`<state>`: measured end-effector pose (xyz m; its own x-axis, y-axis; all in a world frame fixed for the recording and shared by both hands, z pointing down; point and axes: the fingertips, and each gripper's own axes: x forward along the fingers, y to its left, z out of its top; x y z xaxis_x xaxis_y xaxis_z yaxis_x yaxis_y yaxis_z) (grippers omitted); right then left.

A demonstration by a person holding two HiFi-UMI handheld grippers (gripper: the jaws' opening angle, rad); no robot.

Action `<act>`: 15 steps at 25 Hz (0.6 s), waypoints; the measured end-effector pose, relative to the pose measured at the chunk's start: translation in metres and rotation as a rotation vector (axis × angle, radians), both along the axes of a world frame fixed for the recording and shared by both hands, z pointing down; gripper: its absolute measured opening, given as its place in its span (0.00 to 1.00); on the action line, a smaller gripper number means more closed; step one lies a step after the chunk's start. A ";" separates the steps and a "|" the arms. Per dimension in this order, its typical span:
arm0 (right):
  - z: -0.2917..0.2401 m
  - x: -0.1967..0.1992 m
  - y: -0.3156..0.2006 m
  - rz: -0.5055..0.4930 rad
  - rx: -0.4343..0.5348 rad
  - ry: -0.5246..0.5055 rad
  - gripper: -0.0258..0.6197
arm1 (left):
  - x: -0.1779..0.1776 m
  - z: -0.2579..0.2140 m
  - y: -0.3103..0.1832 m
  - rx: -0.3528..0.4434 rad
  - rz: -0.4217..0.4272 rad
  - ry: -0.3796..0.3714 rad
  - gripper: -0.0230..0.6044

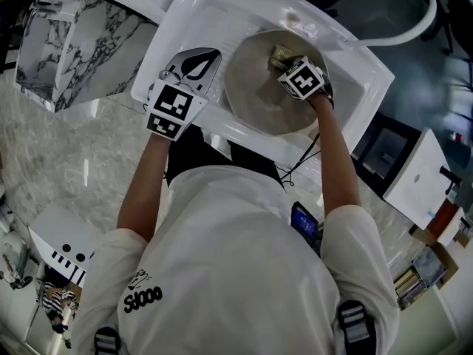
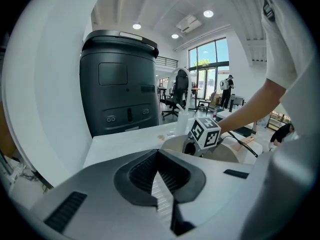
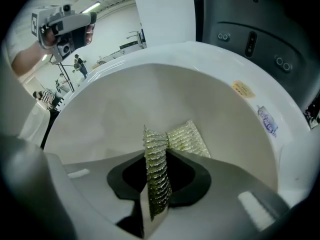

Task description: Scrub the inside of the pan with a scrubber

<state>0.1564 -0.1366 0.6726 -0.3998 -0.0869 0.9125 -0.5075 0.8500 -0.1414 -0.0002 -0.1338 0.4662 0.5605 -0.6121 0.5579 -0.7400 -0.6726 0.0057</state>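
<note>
A round beige pan (image 1: 255,95) lies in a white sink (image 1: 192,9). Inside it, at the far side, my right gripper (image 1: 287,61) is shut on a gold-green mesh scrubber (image 1: 279,53). In the right gripper view the scrubber (image 3: 156,169) stands pinched between the jaws of the right gripper (image 3: 156,184), its free end folded onto the pan's pale inner wall (image 3: 125,114). My left gripper (image 1: 199,65) hovers over the sink's left rim beside the pan, jaws shut with nothing seen between them. In the left gripper view it (image 2: 162,184) points toward the pan (image 2: 227,154).
A dark grey machine (image 2: 120,84) stands behind the sink. A marbled counter (image 1: 74,43) lies to the left. A white curved pipe (image 1: 414,6) arcs at the upper right. Cables and a phone (image 1: 304,224) hang near the person's right side.
</note>
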 end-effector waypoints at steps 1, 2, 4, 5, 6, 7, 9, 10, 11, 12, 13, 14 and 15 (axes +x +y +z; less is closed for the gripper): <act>0.000 -0.001 0.004 0.000 -0.018 -0.011 0.17 | 0.001 0.000 0.000 0.000 0.003 0.002 0.04; -0.001 -0.003 0.009 -0.002 -0.036 -0.020 0.17 | 0.002 0.000 -0.001 0.000 0.005 0.003 0.04; -0.004 -0.008 0.021 -0.020 -0.070 -0.035 0.17 | 0.004 0.000 -0.002 0.000 0.008 0.005 0.04; -0.004 -0.012 0.029 -0.036 -0.090 -0.048 0.17 | 0.004 -0.001 -0.003 0.001 0.008 0.006 0.04; -0.005 -0.016 0.038 -0.051 -0.112 -0.064 0.17 | 0.005 -0.001 -0.004 0.002 0.009 0.006 0.04; -0.005 -0.021 0.046 -0.061 -0.132 -0.080 0.17 | 0.005 -0.001 -0.004 0.003 0.010 0.007 0.04; -0.006 -0.027 0.057 -0.064 -0.154 -0.108 0.17 | 0.007 -0.002 -0.006 0.007 0.013 0.009 0.04; -0.006 -0.029 0.060 -0.059 -0.161 -0.120 0.17 | 0.007 -0.003 -0.007 0.010 0.014 0.011 0.04; -0.006 -0.031 0.064 -0.054 -0.173 -0.133 0.17 | 0.008 -0.004 -0.008 0.012 0.015 0.012 0.04; -0.007 -0.032 0.069 -0.051 -0.191 -0.145 0.17 | 0.008 -0.004 -0.008 0.014 0.015 0.014 0.04; -0.008 -0.034 0.076 -0.055 -0.214 -0.154 0.17 | 0.008 -0.005 -0.008 0.015 0.015 0.015 0.04; -0.008 -0.035 0.083 -0.065 -0.236 -0.159 0.17 | 0.007 -0.006 -0.009 0.016 0.014 0.016 0.04; -0.009 -0.036 0.091 -0.082 -0.256 -0.162 0.17 | 0.007 -0.007 -0.009 0.016 0.012 0.017 0.04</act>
